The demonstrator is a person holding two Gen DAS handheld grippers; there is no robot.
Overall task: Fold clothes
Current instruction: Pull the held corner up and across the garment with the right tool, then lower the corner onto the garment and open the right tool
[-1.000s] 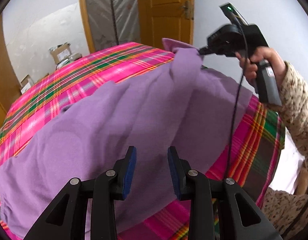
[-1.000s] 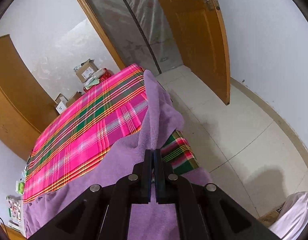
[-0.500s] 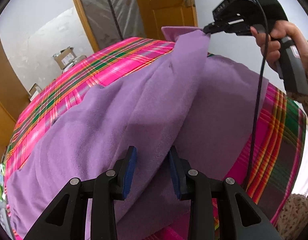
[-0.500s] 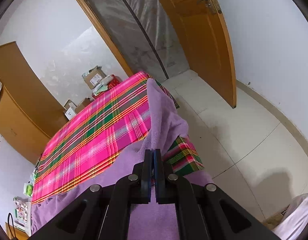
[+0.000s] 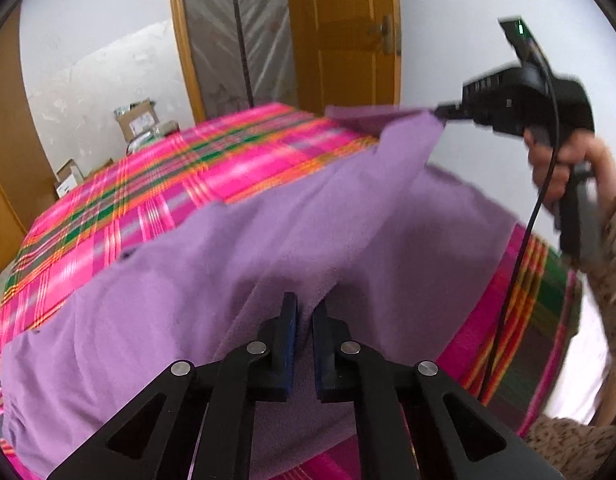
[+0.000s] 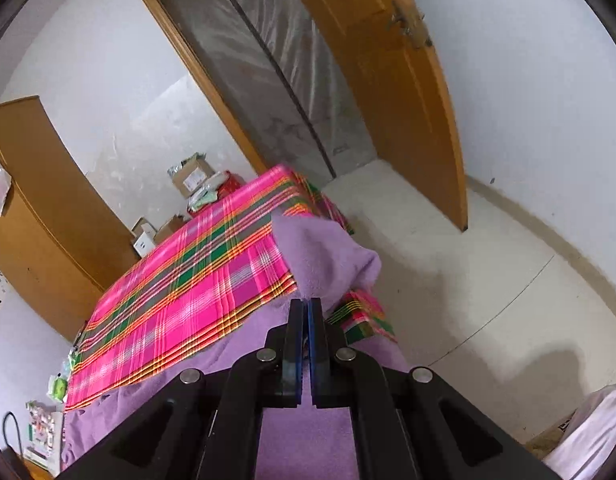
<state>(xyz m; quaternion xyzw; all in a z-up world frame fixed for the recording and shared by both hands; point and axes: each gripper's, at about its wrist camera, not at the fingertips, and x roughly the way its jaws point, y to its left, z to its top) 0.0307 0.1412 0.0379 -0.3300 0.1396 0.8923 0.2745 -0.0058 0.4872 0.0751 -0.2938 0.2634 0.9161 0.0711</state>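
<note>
A large purple fleece garment (image 5: 212, 280) is spread over a bed covered with a pink plaid cloth (image 5: 148, 192). My left gripper (image 5: 304, 308) is closing its jaws on a raised fold at the garment's near edge, and the pads pinch the cloth. My right gripper (image 6: 306, 302) is shut on another part of the purple garment (image 6: 324, 256) and holds it lifted above the plaid cloth (image 6: 188, 288). The left wrist view shows that right gripper (image 5: 440, 112) at the upper right, held by a hand (image 5: 556, 160), with the fabric pulled up into a peak.
An orange wooden door (image 6: 396, 92) stands open beyond the bed's far corner, beside a plastic-covered doorway (image 6: 292, 80). Cardboard boxes (image 6: 188, 176) sit against the far wall. A wooden wardrobe (image 6: 40, 208) stands on the left. Pale floor (image 6: 468, 280) lies right of the bed.
The left gripper's jaws went from wide apart to pinched on a fold of the purple garment. The right gripper rose and drew the cloth's corner further over the bed.
</note>
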